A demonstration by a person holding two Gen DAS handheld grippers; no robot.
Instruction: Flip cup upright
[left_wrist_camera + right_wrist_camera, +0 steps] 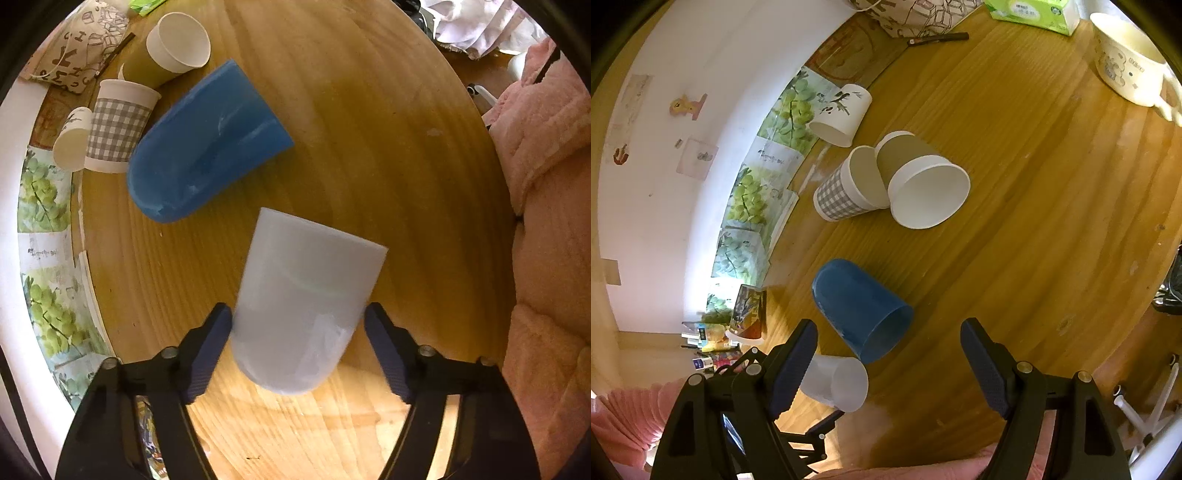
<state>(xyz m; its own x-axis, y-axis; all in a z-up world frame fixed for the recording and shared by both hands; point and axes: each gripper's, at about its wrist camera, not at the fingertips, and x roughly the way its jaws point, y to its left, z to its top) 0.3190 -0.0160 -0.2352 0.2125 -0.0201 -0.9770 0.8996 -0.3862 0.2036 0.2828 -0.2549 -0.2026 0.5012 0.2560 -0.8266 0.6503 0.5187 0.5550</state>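
A translucent white plastic cup lies on its side on the round wooden table, closed bottom toward the camera. My left gripper is open with its jaws on either side of the cup's lower body, close to it. The same cup shows in the right wrist view, low left, with the left gripper behind it. A blue plastic cup lies on its side beyond it, also in the right wrist view. My right gripper is open and empty above the table, just short of the blue cup.
A checked paper cup, a brown paper cup and a white printed cup lie tipped at the table's far side. A bowl, tissue pack, pen and patterned bag stand further back. Pink quilted fabric borders the table's edge.
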